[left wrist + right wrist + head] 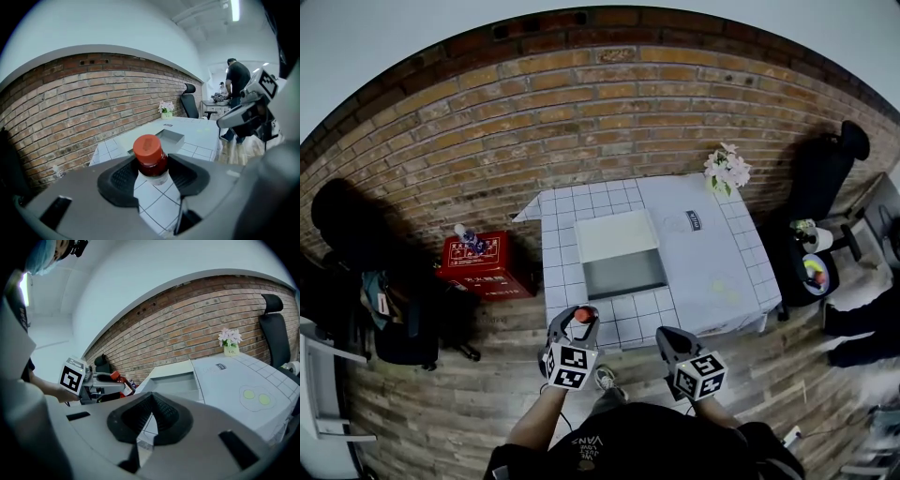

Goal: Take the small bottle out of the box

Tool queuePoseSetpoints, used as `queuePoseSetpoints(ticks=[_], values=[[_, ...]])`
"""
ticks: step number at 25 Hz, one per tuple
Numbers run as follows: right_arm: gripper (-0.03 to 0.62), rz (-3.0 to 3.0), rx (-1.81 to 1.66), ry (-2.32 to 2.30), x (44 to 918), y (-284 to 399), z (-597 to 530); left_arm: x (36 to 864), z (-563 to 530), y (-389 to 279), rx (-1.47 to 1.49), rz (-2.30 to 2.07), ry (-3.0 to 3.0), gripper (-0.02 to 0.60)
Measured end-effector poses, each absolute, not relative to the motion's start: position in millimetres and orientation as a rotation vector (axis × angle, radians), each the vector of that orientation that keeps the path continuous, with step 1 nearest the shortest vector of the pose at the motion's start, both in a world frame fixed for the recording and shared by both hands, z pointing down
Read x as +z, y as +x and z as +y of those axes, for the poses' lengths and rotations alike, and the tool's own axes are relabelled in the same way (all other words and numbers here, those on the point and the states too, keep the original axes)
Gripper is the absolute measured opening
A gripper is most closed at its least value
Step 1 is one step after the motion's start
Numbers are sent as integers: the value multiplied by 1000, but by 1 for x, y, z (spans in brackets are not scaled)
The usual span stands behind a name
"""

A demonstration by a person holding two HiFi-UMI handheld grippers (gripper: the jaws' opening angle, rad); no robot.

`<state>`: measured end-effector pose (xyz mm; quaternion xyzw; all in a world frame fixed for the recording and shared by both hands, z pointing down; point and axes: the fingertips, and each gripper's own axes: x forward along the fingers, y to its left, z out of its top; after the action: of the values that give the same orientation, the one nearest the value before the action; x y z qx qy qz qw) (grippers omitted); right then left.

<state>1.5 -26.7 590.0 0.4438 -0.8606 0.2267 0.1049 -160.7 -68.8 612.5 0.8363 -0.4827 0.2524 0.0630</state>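
Note:
My left gripper [578, 325] is shut on a small bottle [151, 159] with a red cap; its dark neck sits between the two black pads, and it is held above the table's near edge. In the head view the red cap [583, 315] shows just in front of the open grey box [620, 267]. That box [171, 136] stands on the tiled table [712, 272], and I can see nothing in it. My right gripper [669, 341] hangs beside the left one, off the table's front edge. Its pads [161, 414] meet at the tip with nothing between them.
A red crate [485, 266] with a bottle on top stands on the floor left of the table. A flower pot [727, 172] sits at the table's far right corner. A black chair [827, 169] and a small round stand [815, 272] are to the right. A person [238, 79] stands far off.

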Motion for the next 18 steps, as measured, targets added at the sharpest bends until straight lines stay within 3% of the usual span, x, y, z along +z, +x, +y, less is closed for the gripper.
queuePoseSetpoints(ticks=[18], values=[[-2,-2557,641,1242,597,55,86,616,62,-123,780,-1541,2443,206]])
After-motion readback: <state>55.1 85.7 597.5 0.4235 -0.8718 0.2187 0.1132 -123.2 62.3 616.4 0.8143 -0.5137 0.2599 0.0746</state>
